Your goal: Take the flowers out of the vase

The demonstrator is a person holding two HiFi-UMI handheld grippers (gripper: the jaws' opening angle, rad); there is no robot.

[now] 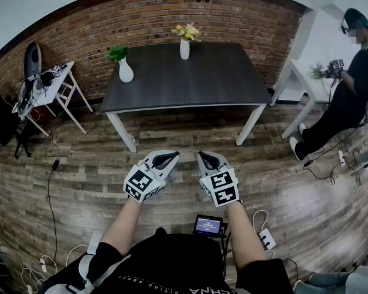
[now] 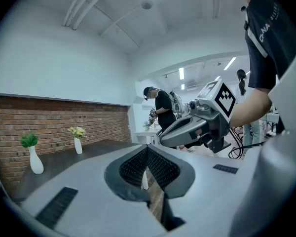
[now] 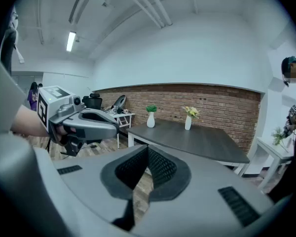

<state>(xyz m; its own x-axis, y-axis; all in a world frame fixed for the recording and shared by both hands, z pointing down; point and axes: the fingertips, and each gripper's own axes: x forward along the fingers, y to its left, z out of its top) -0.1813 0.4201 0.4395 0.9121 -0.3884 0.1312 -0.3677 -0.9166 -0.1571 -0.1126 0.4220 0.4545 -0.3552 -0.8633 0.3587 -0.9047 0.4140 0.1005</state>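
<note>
Nothing is done yet: the yellow flowers (image 1: pixel 186 32) stand in the slim white vase (image 1: pixel 184 49) at the far edge of the dark table (image 1: pixel 190 84), well ahead of both tools. The left gripper (image 1: pixel 165 159) and right gripper (image 1: pixel 210 160) are clenched on nothing, side by side above the wood floor (image 1: pixel 80 164). Open room runs ahead to the table's near edge; a green-sprig vase (image 1: pixel 126 71) sits ahead-left, a second person (image 1: pixel 349 84) far right

The person wears a black short-sleeved shirt (image 1: pixel 172 259) with white lettering across it. The left claw (image 1: pixel 165 158) and the right claw (image 1: pixel 209 160) have smooth grey shells, black ribbed pads (image 2: pixel 160 168) and, on the end nearest the shirt, a white cube (image 1: pixel 144 182) with black square markers.
</note>
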